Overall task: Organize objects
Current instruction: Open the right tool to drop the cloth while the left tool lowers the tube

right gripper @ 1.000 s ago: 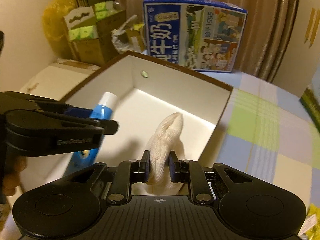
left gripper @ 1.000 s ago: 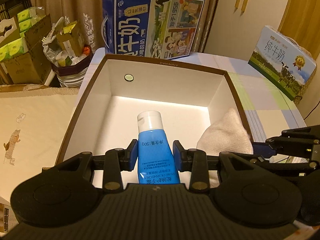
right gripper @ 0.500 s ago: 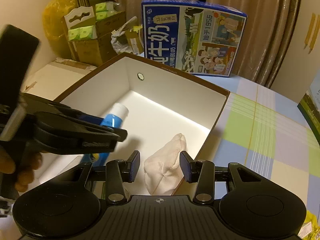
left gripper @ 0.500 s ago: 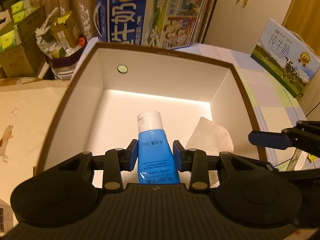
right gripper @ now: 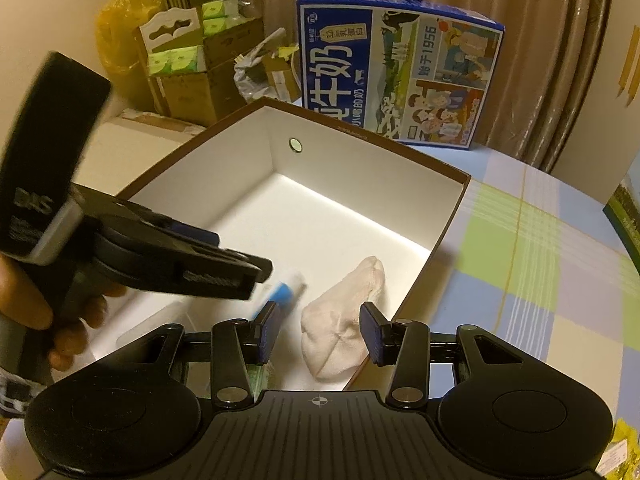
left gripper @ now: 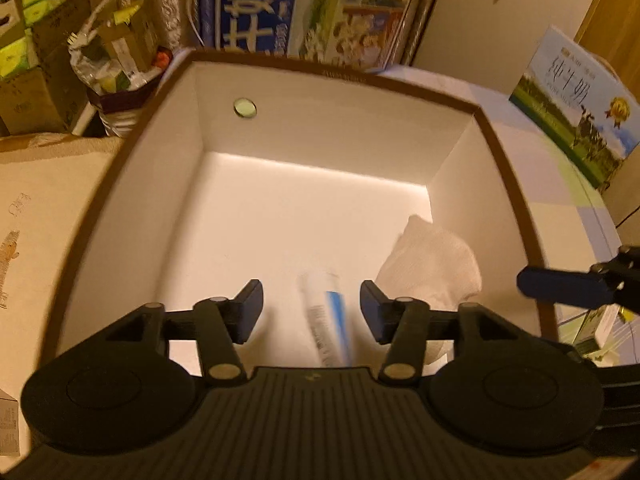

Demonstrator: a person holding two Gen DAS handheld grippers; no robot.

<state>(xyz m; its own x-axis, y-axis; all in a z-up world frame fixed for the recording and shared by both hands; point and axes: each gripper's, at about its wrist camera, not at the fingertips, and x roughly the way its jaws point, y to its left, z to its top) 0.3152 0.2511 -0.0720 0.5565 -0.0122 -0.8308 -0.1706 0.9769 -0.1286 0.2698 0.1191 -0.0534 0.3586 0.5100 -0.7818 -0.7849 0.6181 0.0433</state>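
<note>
On a table spread with a checked cloth [right gripper: 520,248], a brown-rimmed white box [left gripper: 516,216] is taking in items. The left gripper [left gripper: 311,306] has just been opening, its 2 fingers standing apart with the blue tube [left gripper: 330,320] blurred between them, touching neither. The right gripper [right gripper: 318,334] is hanging open above the white cloth [right gripper: 344,320], which is lying in the box. Lifting both grippers straight up looks wisest, so nothing is nudged.

The left gripper [left gripper: 311,307] points steeply downward, its jaws just opening, fingers [left gripper: 248,310] pressing nothing. A hand [right gripper: 60,320] grips its handle. The right gripper [right gripper: 318,328] hangs open, tilted downward.
</note>
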